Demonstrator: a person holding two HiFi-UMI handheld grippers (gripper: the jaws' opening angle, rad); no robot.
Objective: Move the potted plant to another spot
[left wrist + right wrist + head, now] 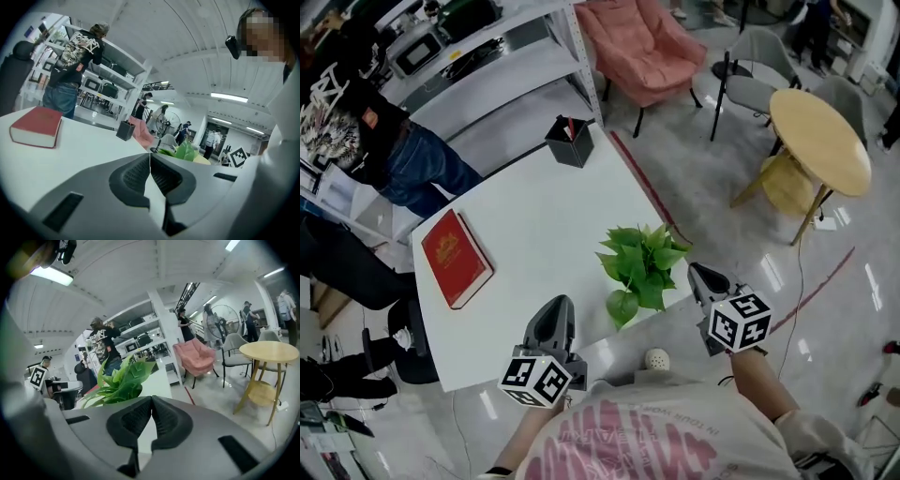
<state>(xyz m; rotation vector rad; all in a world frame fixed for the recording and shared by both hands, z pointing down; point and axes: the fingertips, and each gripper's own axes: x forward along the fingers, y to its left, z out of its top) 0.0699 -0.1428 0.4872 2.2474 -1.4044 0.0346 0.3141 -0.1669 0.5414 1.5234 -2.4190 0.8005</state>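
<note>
Now — potted plant [639,265] stands between left gripper [555,304] and right gripper [697,272].

The head camera is looking steeply down over the whole white counter [544,216] from above, while the 2 cameras riding on the left tongs [555,305] and right tongs [697,274] are looking low and nearly level along their jaws from its near side, all 3 sharing the potted plant [639,267].

One potted plant [639,267], one book [456,258] — two grippers [557,305] [699,273]
</note>
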